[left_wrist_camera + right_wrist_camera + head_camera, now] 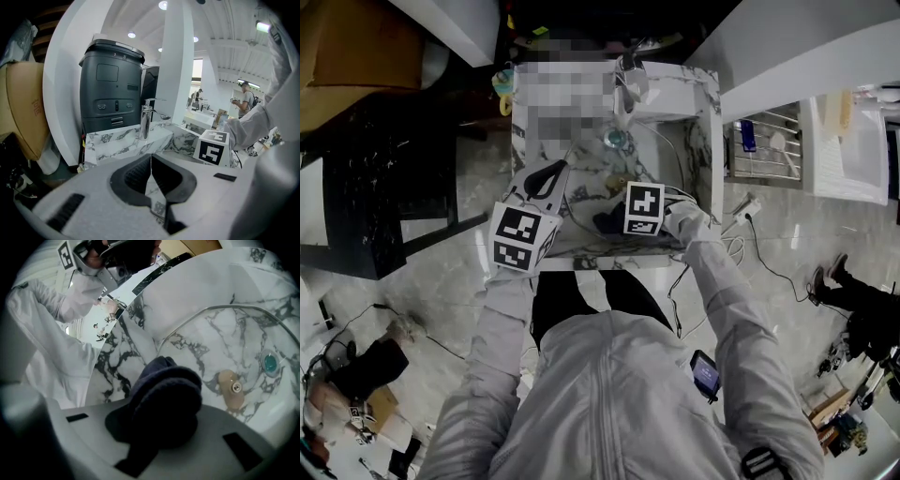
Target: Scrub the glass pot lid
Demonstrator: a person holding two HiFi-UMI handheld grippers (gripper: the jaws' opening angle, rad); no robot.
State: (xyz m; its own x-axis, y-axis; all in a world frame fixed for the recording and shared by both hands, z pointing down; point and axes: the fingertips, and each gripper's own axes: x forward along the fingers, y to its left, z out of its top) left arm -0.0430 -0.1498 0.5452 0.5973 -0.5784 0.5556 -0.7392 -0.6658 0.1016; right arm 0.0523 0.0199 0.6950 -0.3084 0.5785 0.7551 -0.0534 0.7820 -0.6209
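The glass pot lid (673, 164) lies in the marble sink (705, 141), its thin metal rim arcing across the basin. In the right gripper view I see its rim (211, 309) and tan knob (230, 389) from close by. My left gripper (555, 174) is at the lid's left edge. Its jaws (151, 159) are shut, with a thin edge like the lid's rim showing between them. My right gripper (614, 220) is shut on a dark scrubbing cloth (164, 397) that hides its fingertips. The cloth (605, 223) hangs over the lid's near part.
A chrome faucet (628, 80) (146, 121) stands at the sink's back, with a teal drain plug (269, 363) in the basin. A dark bin (110, 89) and a cardboard box (26, 108) stand to the left. A drying rack (764, 145) and cables (741, 211) are on the right.
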